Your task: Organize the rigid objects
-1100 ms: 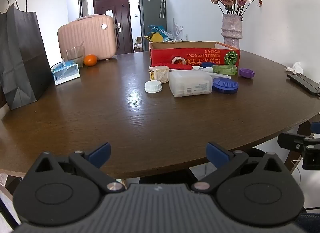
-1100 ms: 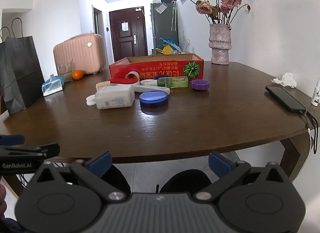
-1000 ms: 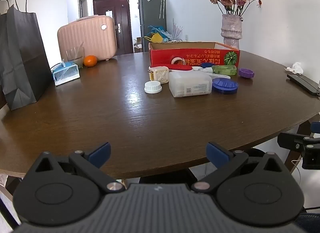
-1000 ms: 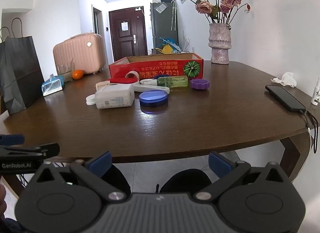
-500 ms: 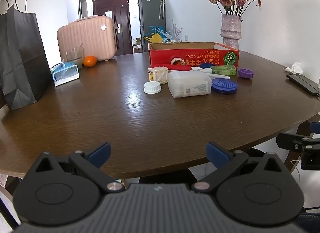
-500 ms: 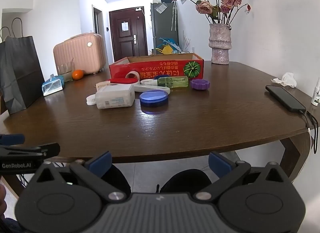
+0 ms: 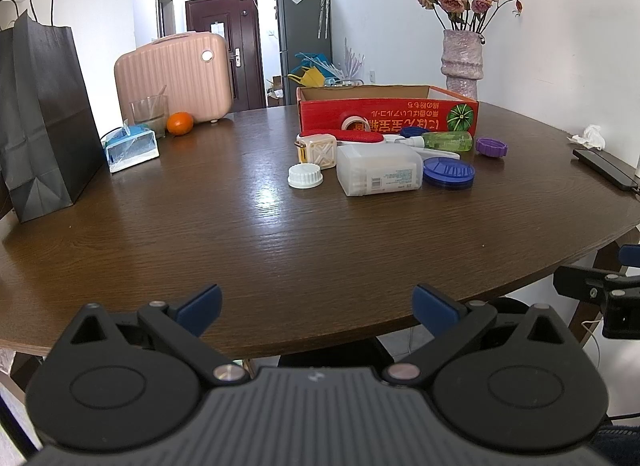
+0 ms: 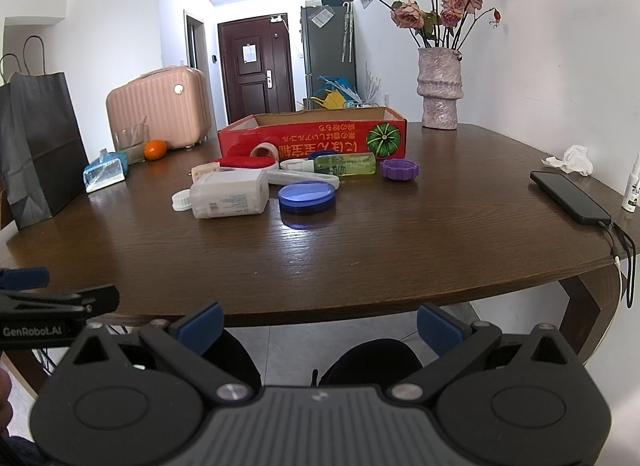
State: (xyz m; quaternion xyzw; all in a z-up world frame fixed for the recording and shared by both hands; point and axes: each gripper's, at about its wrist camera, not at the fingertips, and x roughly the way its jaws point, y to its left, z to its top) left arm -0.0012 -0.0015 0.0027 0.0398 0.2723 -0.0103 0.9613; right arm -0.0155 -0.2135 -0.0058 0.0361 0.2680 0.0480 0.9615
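A red cardboard box (image 7: 386,111) (image 8: 312,137) stands open at the far side of the brown table. In front of it lie a white plastic case (image 7: 378,175) (image 8: 230,198), a blue round lid (image 7: 449,172) (image 8: 307,195), a white cap (image 7: 305,176), a purple lid (image 7: 491,145) (image 8: 399,168), a green bottle (image 7: 446,141) (image 8: 344,164), a cream cube (image 7: 316,151), a red item (image 7: 340,136) (image 8: 248,162) and a tape roll (image 7: 353,121) (image 8: 264,151). My left gripper (image 7: 316,306) and right gripper (image 8: 320,326) are open and empty at the table's near edge, far from the objects.
A black paper bag (image 7: 40,117), a tissue pack (image 7: 130,147), a glass (image 7: 149,113), an orange (image 7: 180,123) and a pink suitcase (image 7: 176,75) are at the left. A vase of flowers (image 8: 440,89), a phone with cable (image 8: 570,195) and crumpled tissue (image 8: 572,159) are at the right.
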